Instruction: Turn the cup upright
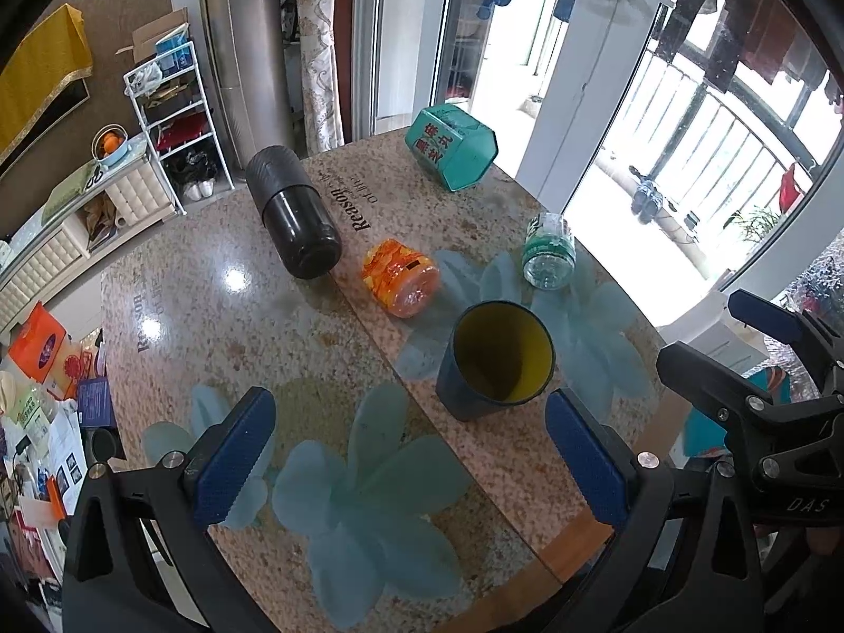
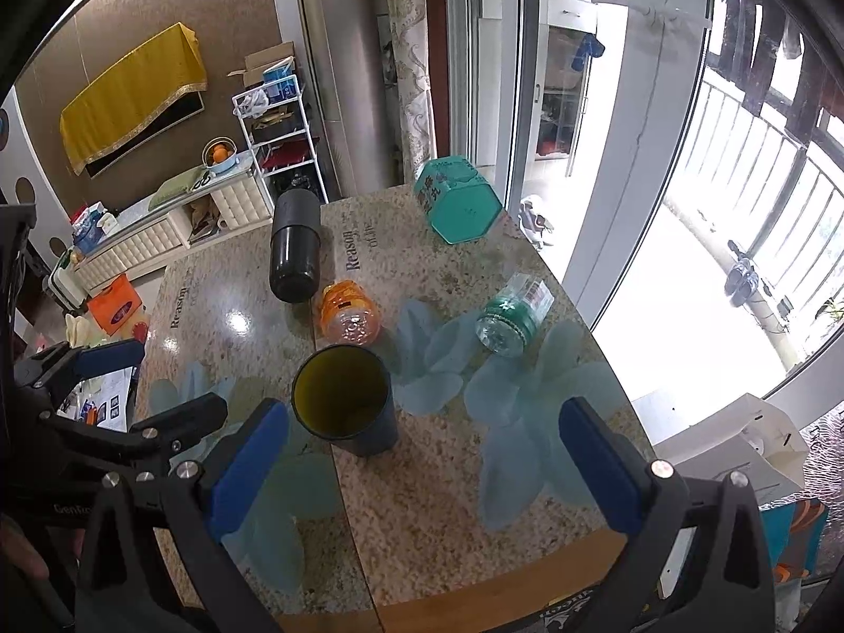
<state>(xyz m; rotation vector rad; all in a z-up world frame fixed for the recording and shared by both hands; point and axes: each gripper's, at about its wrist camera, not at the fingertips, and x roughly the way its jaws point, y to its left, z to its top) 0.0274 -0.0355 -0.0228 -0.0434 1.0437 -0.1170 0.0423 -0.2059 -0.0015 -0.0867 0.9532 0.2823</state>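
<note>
A dark blue cup with a yellow inside (image 1: 493,361) stands upright on the speckled table (image 1: 211,290), mouth up; it also shows in the right wrist view (image 2: 345,398). My left gripper (image 1: 411,453) is open and empty, just short of the cup, which sits nearer its right finger. My right gripper (image 2: 422,464) is open and empty, with the cup just beyond its left finger. Each gripper shows in the other's view: the right gripper (image 1: 722,337) and the left gripper (image 2: 142,380), both open.
Lying on the table behind the cup: a black flask (image 1: 293,213), an orange jar (image 1: 401,277), a clear green-labelled bottle (image 1: 548,253) and a teal hexagonal tin (image 1: 453,147). The table's right edge (image 2: 606,358) runs beside glass balcony doors.
</note>
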